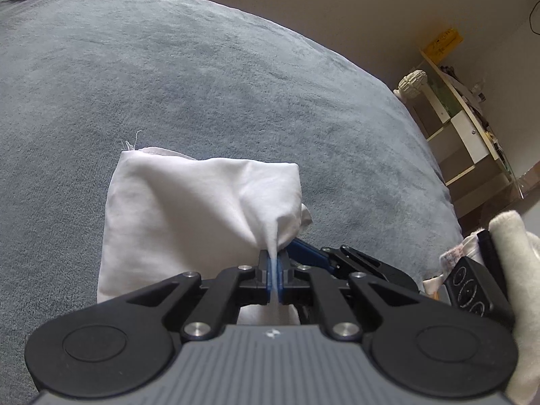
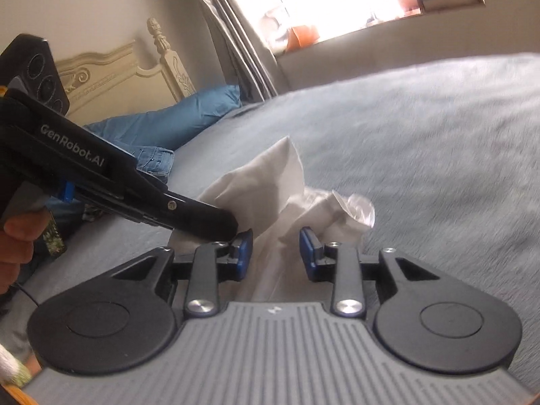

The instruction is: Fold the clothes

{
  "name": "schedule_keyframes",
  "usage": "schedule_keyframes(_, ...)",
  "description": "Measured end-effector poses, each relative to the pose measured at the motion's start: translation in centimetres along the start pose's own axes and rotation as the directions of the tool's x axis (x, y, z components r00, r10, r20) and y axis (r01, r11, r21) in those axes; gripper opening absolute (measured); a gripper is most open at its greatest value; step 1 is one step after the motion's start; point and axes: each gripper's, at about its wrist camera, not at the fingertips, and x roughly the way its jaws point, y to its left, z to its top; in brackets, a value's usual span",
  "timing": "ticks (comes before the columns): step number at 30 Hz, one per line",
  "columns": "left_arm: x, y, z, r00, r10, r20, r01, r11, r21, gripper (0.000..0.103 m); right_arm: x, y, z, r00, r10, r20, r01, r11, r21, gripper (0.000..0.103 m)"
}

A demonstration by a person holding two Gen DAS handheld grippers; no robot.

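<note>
A white garment (image 1: 189, 209) lies partly folded on the grey bed cover (image 1: 202, 84). My left gripper (image 1: 275, 263) is shut on a bunched corner of it, and the cloth rises in a taut peak into the blue pads. In the right wrist view the same white garment (image 2: 270, 182) is crumpled just ahead of my right gripper (image 2: 276, 248), whose blue pads stand apart with a strip of cloth running between them, untouched. The left gripper's black body (image 2: 141, 189) reaches in from the left, close to the right gripper's left fingertip (image 2: 244, 246).
A blue pillow (image 2: 175, 118) and folded jeans (image 2: 155, 162) lie near the cream headboard (image 2: 111, 71). Curtains and a bright window are behind. A shelf unit (image 1: 472, 128) stands beyond the bed's edge. A person's hand (image 2: 17, 236) holds the left gripper.
</note>
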Motion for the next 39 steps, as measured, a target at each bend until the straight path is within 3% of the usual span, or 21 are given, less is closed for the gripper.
schedule_keyframes(5,-0.1,0.8,-0.2,1.000,0.005,0.002,-0.005,0.999,-0.034,0.005,2.2,1.3,0.1,0.994,0.051,-0.098,-0.067,0.984,-0.164,0.029)
schedule_keyframes(7,-0.1,1.2,-0.2,1.000,0.010,-0.003,-0.010,0.998,-0.056,0.005,3.8,0.9,0.3,0.978,0.077,-0.192,-0.108,0.982,-0.154,0.030)
schedule_keyframes(9,-0.1,1.6,-0.2,1.000,0.010,-0.003,-0.010,0.998,-0.068,0.005,4.2,0.1,0.5,0.973,0.097,-0.210,-0.123,0.986,-0.113,0.030)
schedule_keyframes(18,-0.2,1.2,0.2,1.000,-0.015,0.016,0.015,0.999,-0.049,0.005,-2.4,-2.3,-0.3,0.995,0.093,-0.037,-0.090,0.994,0.069,0.037)
schedule_keyframes(23,0.1,1.2,0.2,1.000,-0.022,0.010,0.023,0.998,-0.052,0.005,-6.0,-3.3,-1.4,0.998,0.059,0.025,-0.061,0.989,0.133,0.035)
schedule_keyframes(25,0.1,1.2,0.2,1.000,-0.027,0.009,0.027,0.998,-0.054,0.004,-6.5,-2.8,-2.2,0.998,0.056,-0.005,-0.055,0.994,0.093,0.018)
schedule_keyframes(28,0.2,1.1,0.3,0.999,-0.033,0.009,0.033,0.998,-0.057,0.003,-6.3,-1.6,-2.9,0.995,0.071,-0.075,-0.070,0.997,0.008,0.008)
schedule_keyframes(35,0.3,1.0,0.4,0.998,-0.055,0.006,0.055,0.995,-0.079,0.003,-4.3,0.8,-3.5,0.975,0.095,-0.200,-0.136,0.969,-0.205,0.005)
schedule_keyframes(39,0.7,1.0,0.7,0.998,-0.061,0.010,0.062,0.993,-0.097,0.003,-4.7,0.5,-3.4,0.964,0.156,-0.216,-0.200,0.960,-0.196,0.005)
